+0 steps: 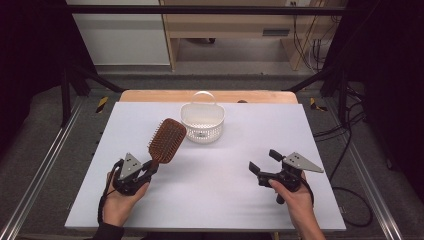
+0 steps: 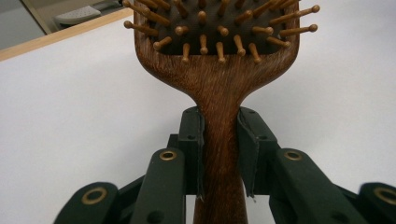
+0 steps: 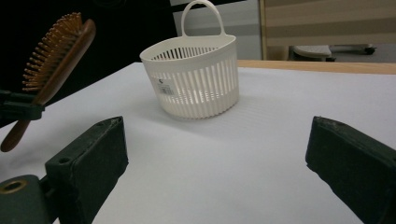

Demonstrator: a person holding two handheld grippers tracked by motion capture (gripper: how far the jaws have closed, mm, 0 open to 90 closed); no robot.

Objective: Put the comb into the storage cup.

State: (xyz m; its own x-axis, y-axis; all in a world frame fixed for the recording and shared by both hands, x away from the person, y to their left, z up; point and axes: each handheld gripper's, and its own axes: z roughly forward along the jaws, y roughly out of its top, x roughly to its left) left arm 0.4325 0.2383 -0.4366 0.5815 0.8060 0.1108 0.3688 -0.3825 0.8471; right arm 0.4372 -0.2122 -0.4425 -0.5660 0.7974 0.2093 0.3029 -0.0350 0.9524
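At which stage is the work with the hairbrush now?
Done: the left hand-held gripper is shut on the handle of the wooden hairbrush, which is lifted off the table. In hand: carrying it. Probably left: putting it into the white basket, which looks empty. The right hand-held gripper is open, holding nothing.

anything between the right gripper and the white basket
No, only bare white table lies between the open right gripper and the basket, as the right gripper view shows.

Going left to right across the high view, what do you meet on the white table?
Left hand-held gripper clamped on the handle of the wooden hairbrush → white basket → right hand-held gripper, jaws open and holding nothing.
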